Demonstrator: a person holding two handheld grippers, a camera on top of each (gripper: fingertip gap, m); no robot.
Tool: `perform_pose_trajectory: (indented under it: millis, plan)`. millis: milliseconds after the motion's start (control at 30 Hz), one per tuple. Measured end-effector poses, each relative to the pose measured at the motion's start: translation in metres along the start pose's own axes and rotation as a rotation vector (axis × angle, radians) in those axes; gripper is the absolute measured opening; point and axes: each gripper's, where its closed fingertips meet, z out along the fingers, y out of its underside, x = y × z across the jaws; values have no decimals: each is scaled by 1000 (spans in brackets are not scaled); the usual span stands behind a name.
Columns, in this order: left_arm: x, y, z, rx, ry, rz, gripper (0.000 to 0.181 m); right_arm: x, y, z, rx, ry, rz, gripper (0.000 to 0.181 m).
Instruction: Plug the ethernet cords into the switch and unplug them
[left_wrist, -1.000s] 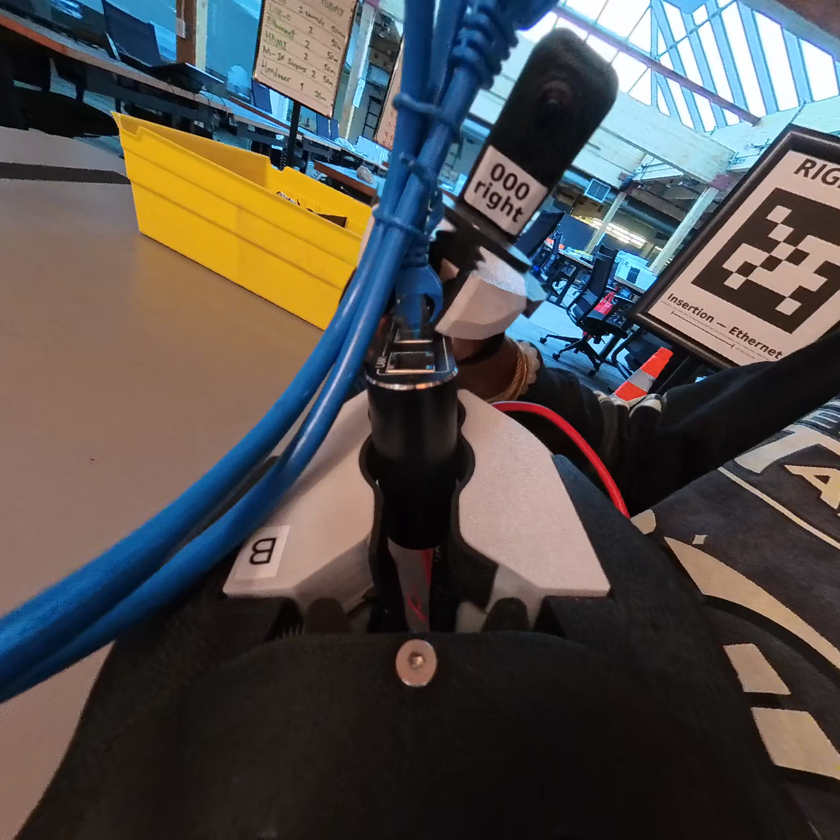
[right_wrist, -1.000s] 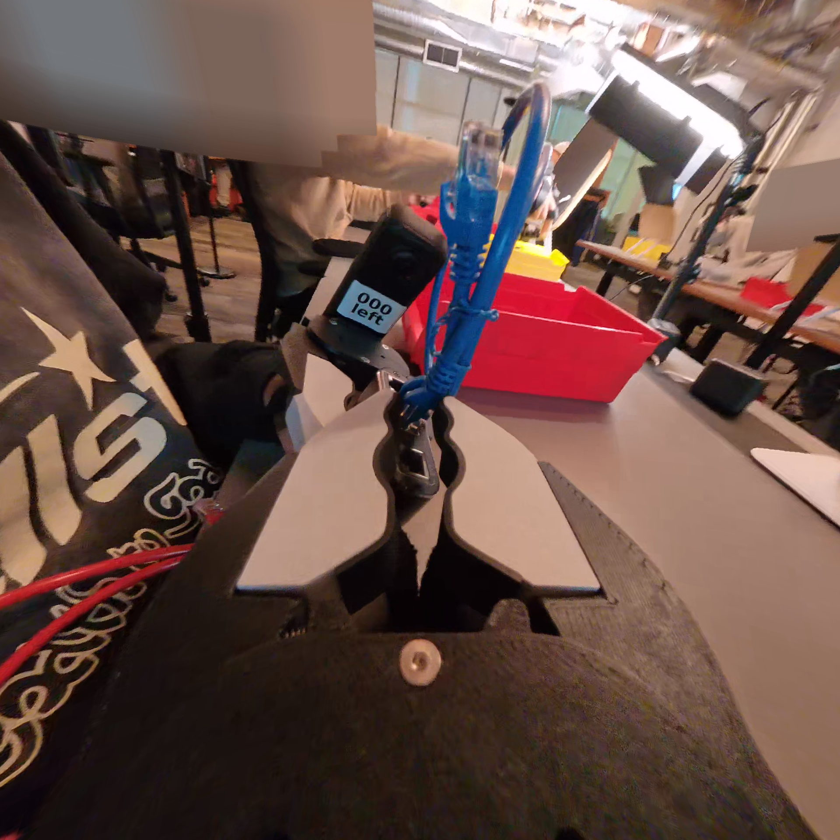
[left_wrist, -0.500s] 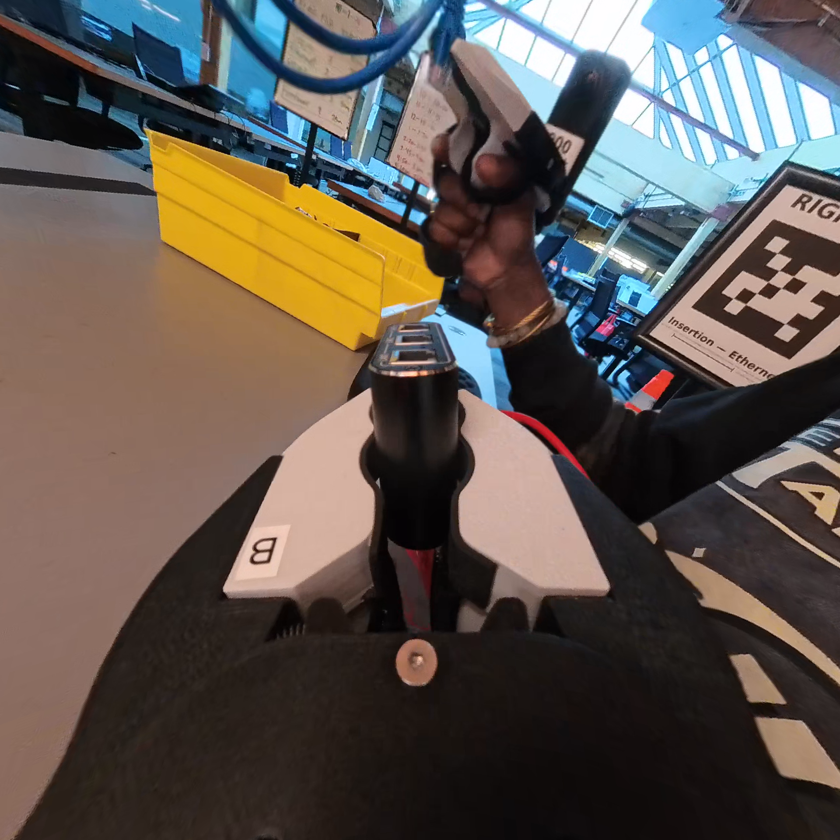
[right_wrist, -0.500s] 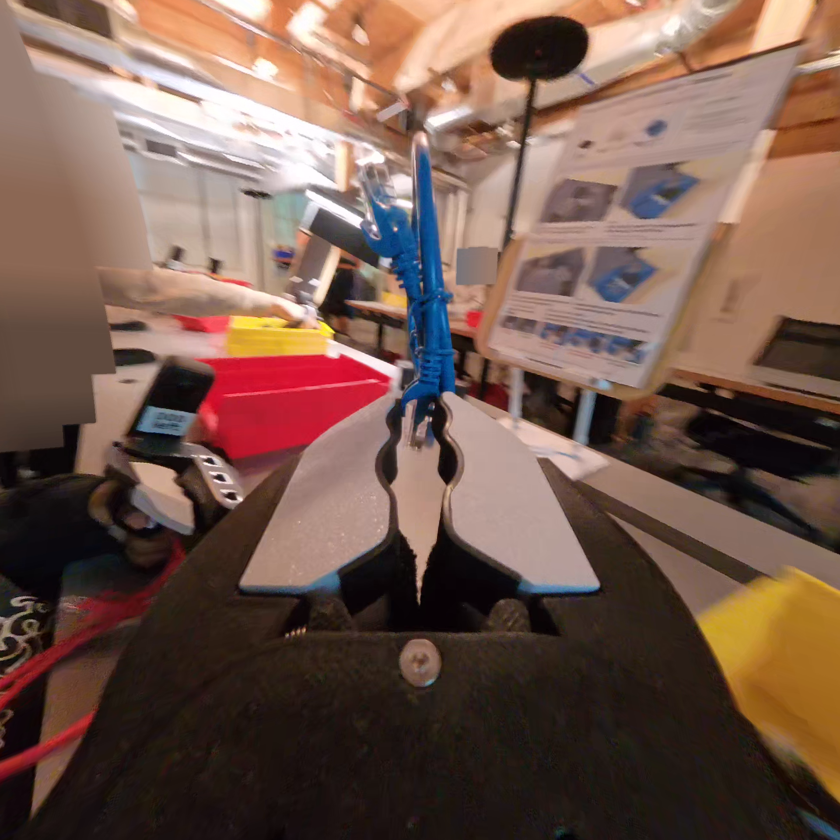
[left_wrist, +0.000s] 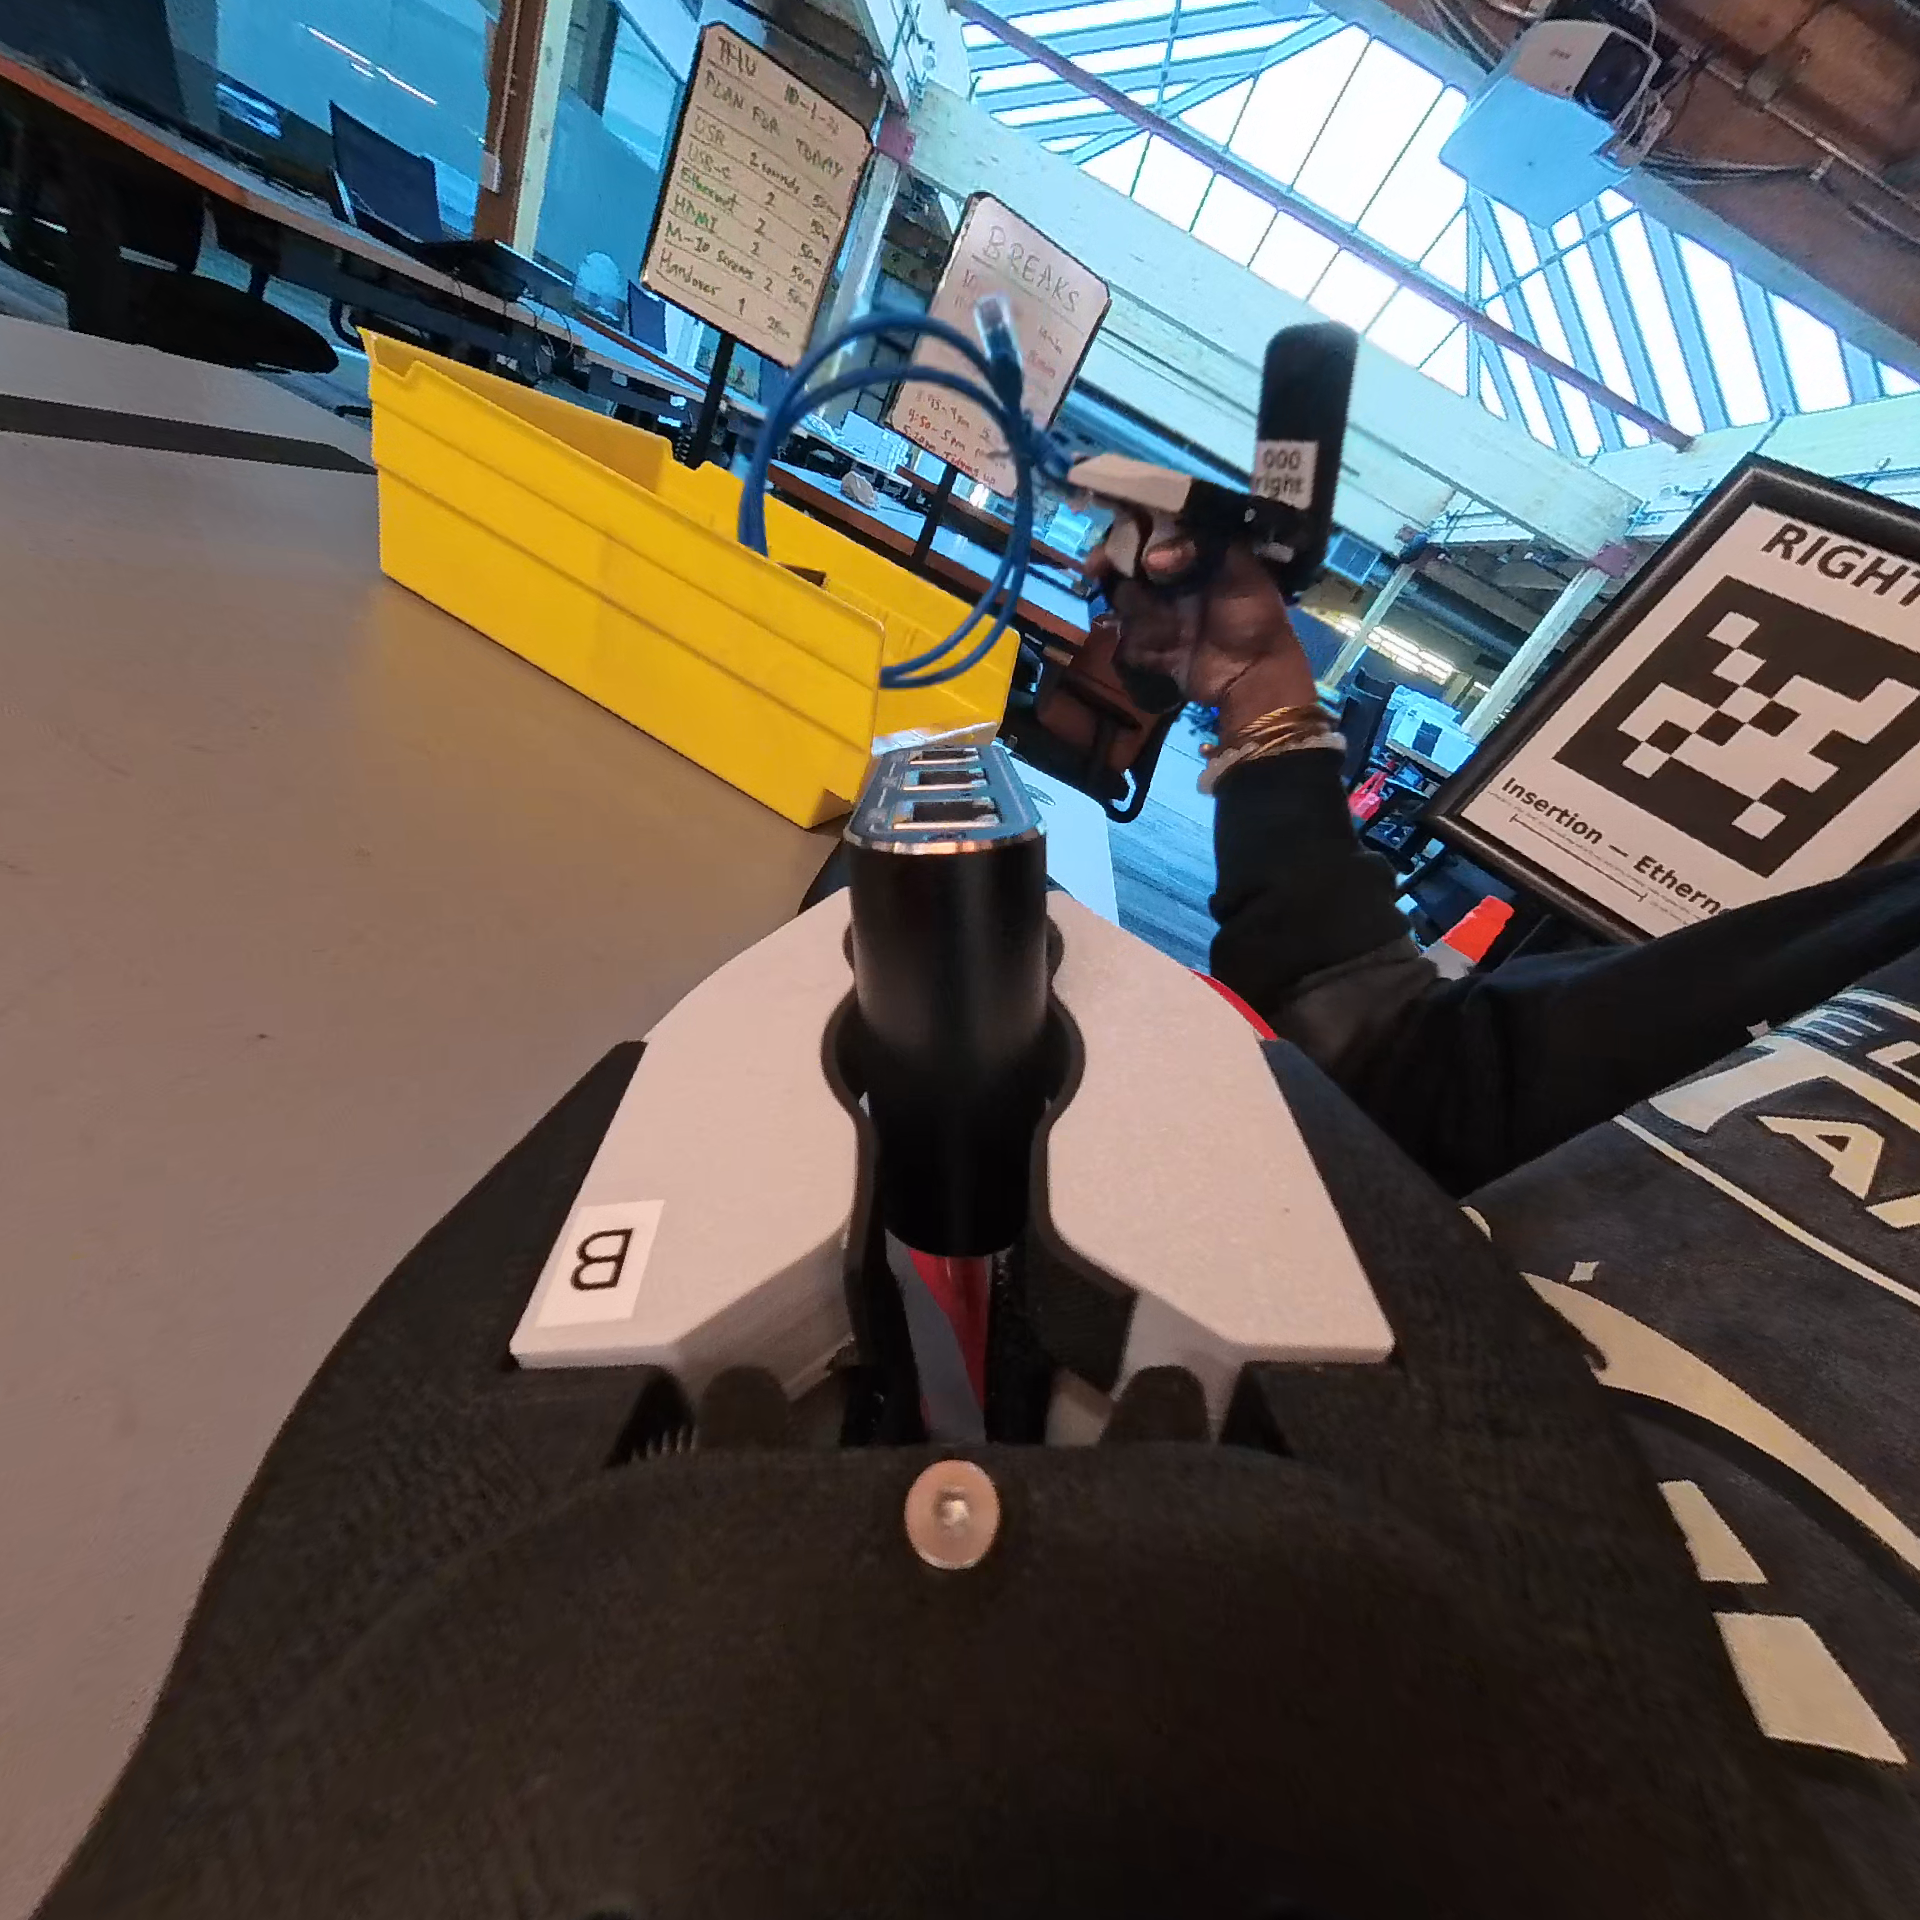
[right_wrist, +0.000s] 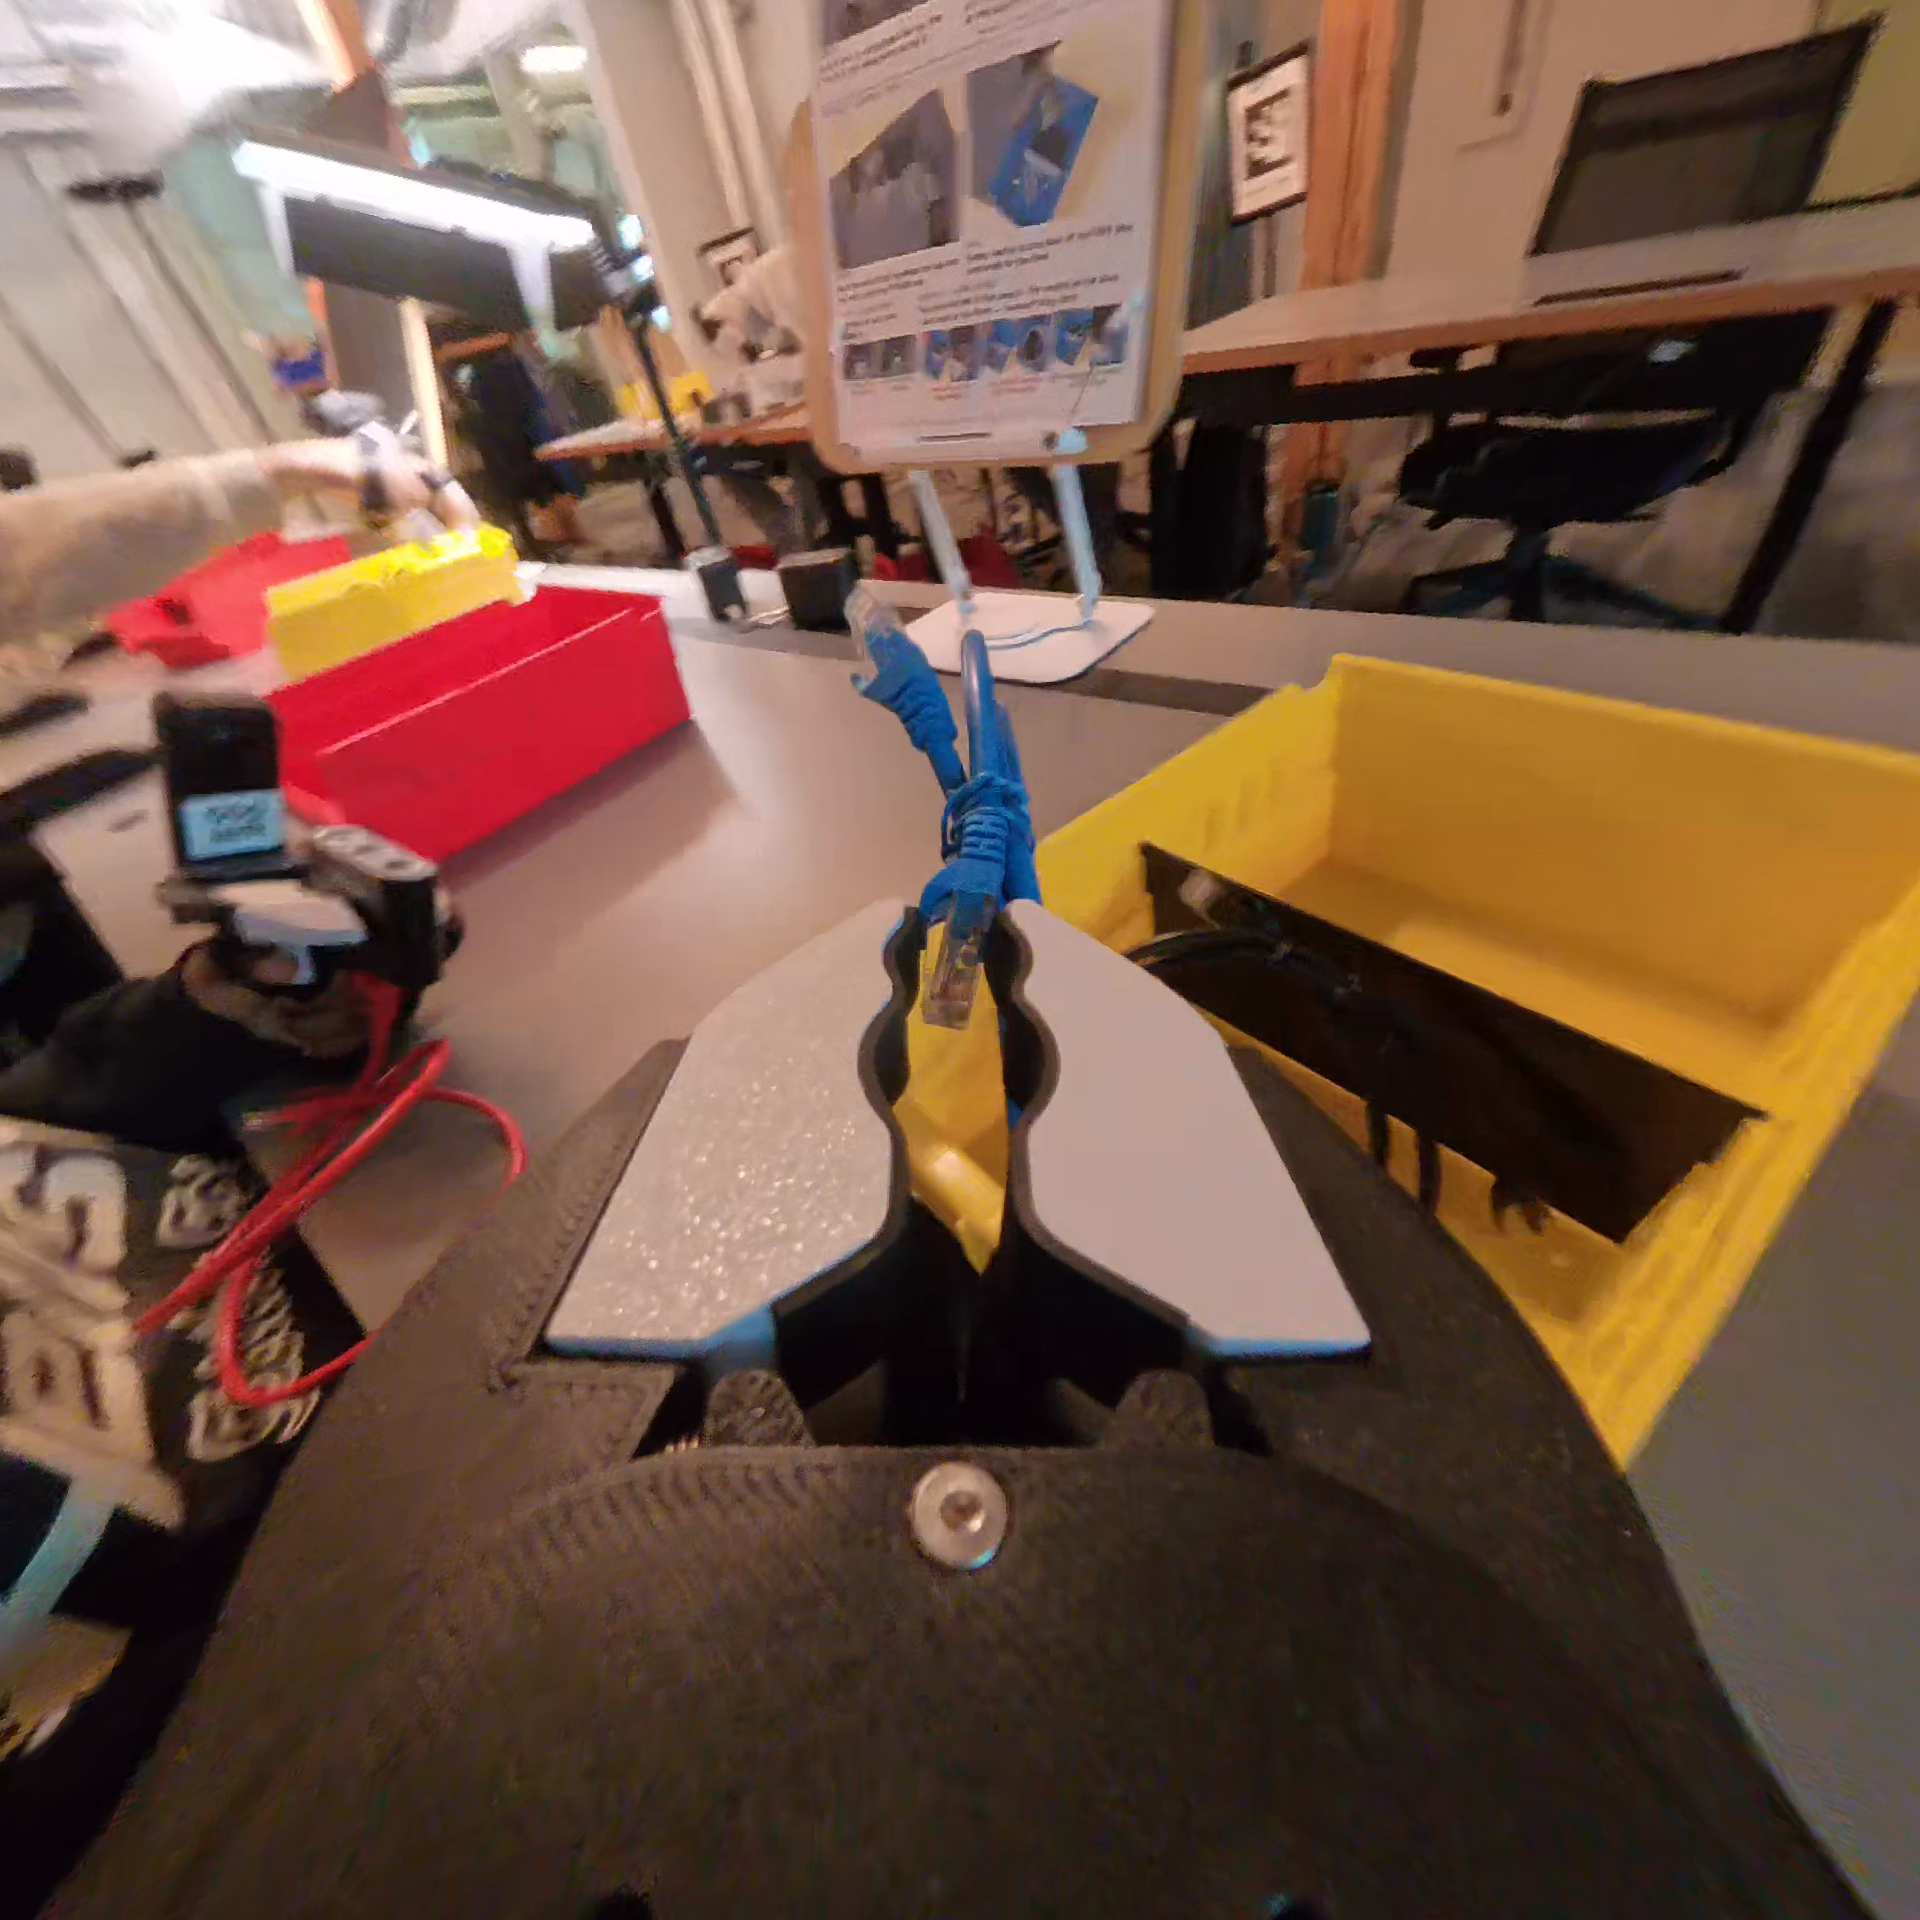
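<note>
blue cord (right_wrist: 971, 831) unplugged, carried over yellow bin (right_wrist: 1558, 935)

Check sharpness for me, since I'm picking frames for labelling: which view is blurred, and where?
Left wrist view: sharp, switch and yellow bin crisp, skylights bright. Right wrist view: ethernet cord sharp, left edge and background smeared.

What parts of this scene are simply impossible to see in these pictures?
- Switch: lower end, left wrist view, hidden between the left tongs.
- Cord: its loop, right wrist view, hidden behind the right tongs.
- Yellow bin: contents under its black divider, shadowed.
- Background poster: blurred.
</note>
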Motion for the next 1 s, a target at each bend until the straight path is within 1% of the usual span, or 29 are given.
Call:
perform_pose_trajectory:
  millis: [33, 167, 233, 333, 467, 567, 633, 733, 767, 800, 833, 867, 900, 933, 967, 1000]
  plan:
    - [0, 0, 0, 0, 0, 2, 26, 13, 4, 0, 8, 42, 30, 12]
    - [0, 0, 0, -1, 1, 2, 26, 63, 37, 2, -100, 242, 147, 12]
    - [0, 0, 0, -2, -1, 2, 26, 74, 50, 3, -166, 304, 175, 13]
    - [0, -1, 0, 4, -2, 2, 26, 87, 63, 3, -271, 432, 115, 15]
    - [-1, -7, -3, 41, -10, 4, 26, 99, 62, 9, -275, 529, 50, 16]
    - [-3, -12, -6, 78, -16, -6, 26, 112, 71, 7, -331, 615, 24, 17]
    - [-4, -17, -8, 114, -22, -8, 27, 118, 69, 8, -318, 663, -17, 18]
    - [-6, -28, -15, 188, -33, -8, 27, 121, 60, 15, -261, 694, -64, 27]
    - [-6, -33, -18, 219, -34, -11, 27, 119, 57, 17, -242, 690, -66, 34]
    - [-7, -37, -21, 255, -35, -18, 27, 116, 52, 19, -221, 682, -67, 44]
    - [-8, -42, -25, 292, -34, -28, 27, 108, 44, 23, -189, 649, -71, 48]
    - [-9, -47, -29, 331, -31, -40, 26, 93, 32, 30, -131, 576, -71, 48]
    - [-10, -52, -32, 369, -26, -55, 27, 70, 17, 41, -44, 460, -63, 46]
    - [-10, -56, -37, 406, -19, -70, 27, 39, -1, 52, 54, 310, -44, 42]
    - [-11, -60, -40, 440, -13, -85, 27, 4, -16, 63, 141, 141, -17, 37]
    - [-12, -63, -44, 470, -5, -100, 26, -33, -27, 73, 193, -38, 5, 37]
